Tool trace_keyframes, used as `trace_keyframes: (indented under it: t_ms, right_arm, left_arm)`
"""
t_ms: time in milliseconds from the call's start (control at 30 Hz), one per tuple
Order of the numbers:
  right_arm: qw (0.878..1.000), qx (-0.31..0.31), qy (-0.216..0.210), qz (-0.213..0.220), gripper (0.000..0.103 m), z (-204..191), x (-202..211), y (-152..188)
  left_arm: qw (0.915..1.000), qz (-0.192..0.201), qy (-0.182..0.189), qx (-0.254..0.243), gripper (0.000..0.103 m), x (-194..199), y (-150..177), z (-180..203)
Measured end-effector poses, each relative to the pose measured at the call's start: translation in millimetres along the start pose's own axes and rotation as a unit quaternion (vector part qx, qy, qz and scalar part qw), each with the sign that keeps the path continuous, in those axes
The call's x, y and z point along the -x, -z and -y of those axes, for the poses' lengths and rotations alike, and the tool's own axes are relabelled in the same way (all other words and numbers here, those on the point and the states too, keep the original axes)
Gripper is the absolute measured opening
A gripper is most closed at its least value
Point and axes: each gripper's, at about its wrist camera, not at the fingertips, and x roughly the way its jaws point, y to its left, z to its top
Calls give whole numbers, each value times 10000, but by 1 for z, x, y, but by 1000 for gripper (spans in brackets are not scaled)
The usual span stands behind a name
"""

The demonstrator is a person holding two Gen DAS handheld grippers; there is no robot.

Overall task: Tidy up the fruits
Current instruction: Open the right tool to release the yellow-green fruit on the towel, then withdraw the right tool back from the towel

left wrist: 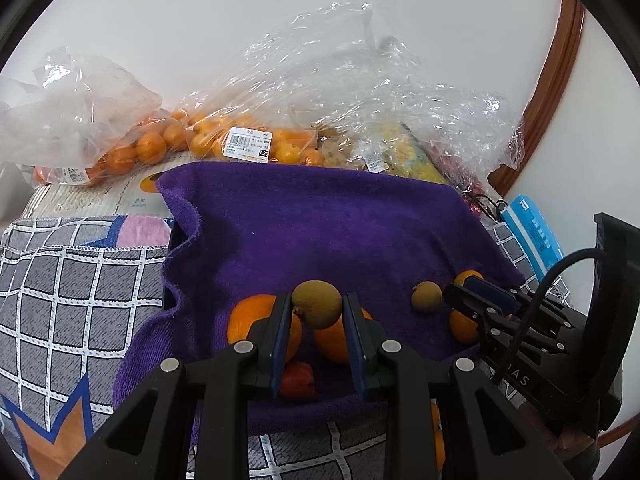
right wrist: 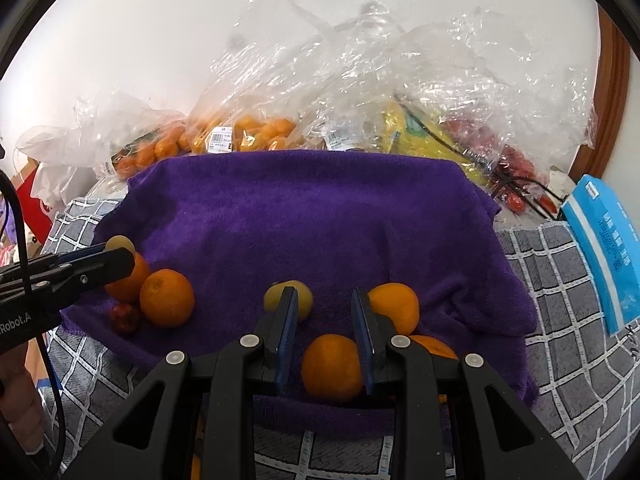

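Observation:
My left gripper [left wrist: 316,304] is shut on a small yellow-green fruit [left wrist: 317,309], held just above a purple towel [left wrist: 320,220]. Under it lie two oranges [left wrist: 256,326] and a small red fruit [left wrist: 296,384]. In the right wrist view the left gripper [right wrist: 120,258] comes in from the left with that fruit [right wrist: 119,243] at its tip. My right gripper [right wrist: 324,294] hovers low over the towel [right wrist: 300,208], its jaws close together with nothing between the tips. An orange [right wrist: 332,366] lies on the towel beneath its fingers. A yellow fruit [right wrist: 304,300] and another orange [right wrist: 394,306] flank it.
Clear plastic bags of small oranges [left wrist: 140,148] and other produce [right wrist: 420,132] are piled against the white wall behind the towel. A blue packet [right wrist: 604,248] lies at the right on a grey checked cloth [left wrist: 80,280]. A hand [right wrist: 20,400] shows at the lower left.

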Motion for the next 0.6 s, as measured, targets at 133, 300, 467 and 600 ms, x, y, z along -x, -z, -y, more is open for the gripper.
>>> trace_keyframes:
  t_ms: [133, 300, 467, 600]
  right_arm:
    - [10000, -28, 64, 55, 31, 1, 5, 0]
    - [9999, -97, 89, 64, 33, 3, 10, 1]
    - [9997, -161, 176, 71, 33, 4, 18, 5]
    - [9994, -247, 248, 78, 33, 5, 26, 11]
  left_arm:
    - [10000, 29, 20, 46, 25, 2, -1, 0]
    - [10000, 48, 18, 33, 34, 7, -2, 2]
    - [10000, 82, 53, 18, 39, 16, -3, 5]
    - [9998, 160, 126, -39, 41, 24, -1, 8]
